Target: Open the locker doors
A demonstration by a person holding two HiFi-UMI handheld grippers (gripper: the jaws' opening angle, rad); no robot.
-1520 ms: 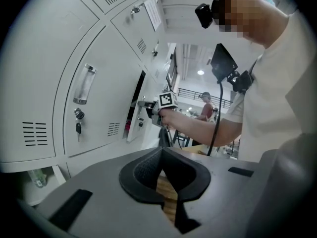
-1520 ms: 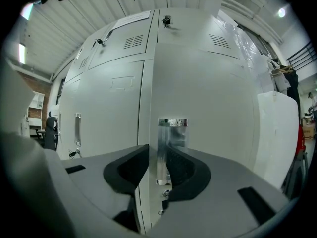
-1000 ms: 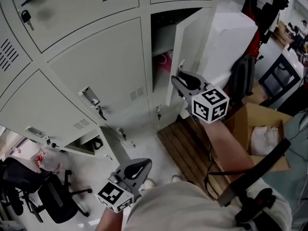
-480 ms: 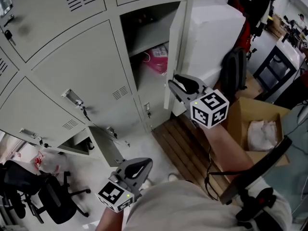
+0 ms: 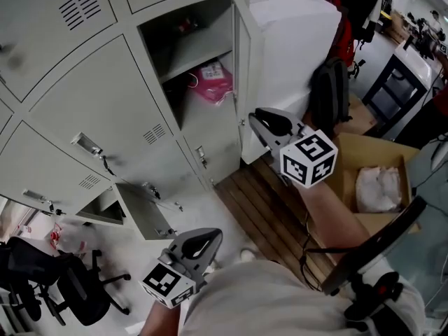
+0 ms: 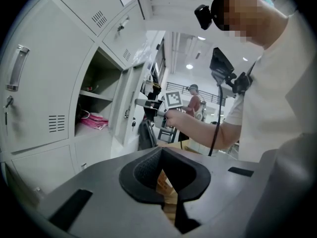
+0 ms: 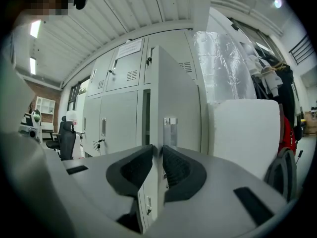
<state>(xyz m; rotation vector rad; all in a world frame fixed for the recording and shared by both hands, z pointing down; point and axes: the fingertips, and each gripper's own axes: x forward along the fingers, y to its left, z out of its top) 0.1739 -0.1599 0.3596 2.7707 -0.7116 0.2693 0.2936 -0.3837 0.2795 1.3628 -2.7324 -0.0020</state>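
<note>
A grey bank of lockers [image 5: 91, 103] fills the left of the head view. One upper door [image 5: 246, 61] stands swung out, seen edge-on, and its compartment shows a shelf and a pink bag [image 5: 210, 79]. My right gripper [image 5: 260, 121] is at that door's free edge. In the right gripper view the door's edge [image 7: 173, 93] runs into the narrow gap of the right gripper [image 7: 159, 150], whose jaws have just been closing onto it. My left gripper [image 5: 203, 240] hangs low, away from the lockers; in its own view the left gripper [image 6: 161, 152] is shut on nothing.
A lower locker door [image 5: 143, 212] hangs open near the floor. A wooden pallet [image 5: 266, 208] and a cardboard box [image 5: 371, 180] lie to the right. A black backpack [image 5: 327, 93] leans on a white block [image 5: 294, 40]. An office chair [image 5: 63, 278] stands bottom left.
The upper door has swung wider open with my right gripper at its edge, and more of the compartment and pink bag shows. The lockers have slid left in the head view.
</note>
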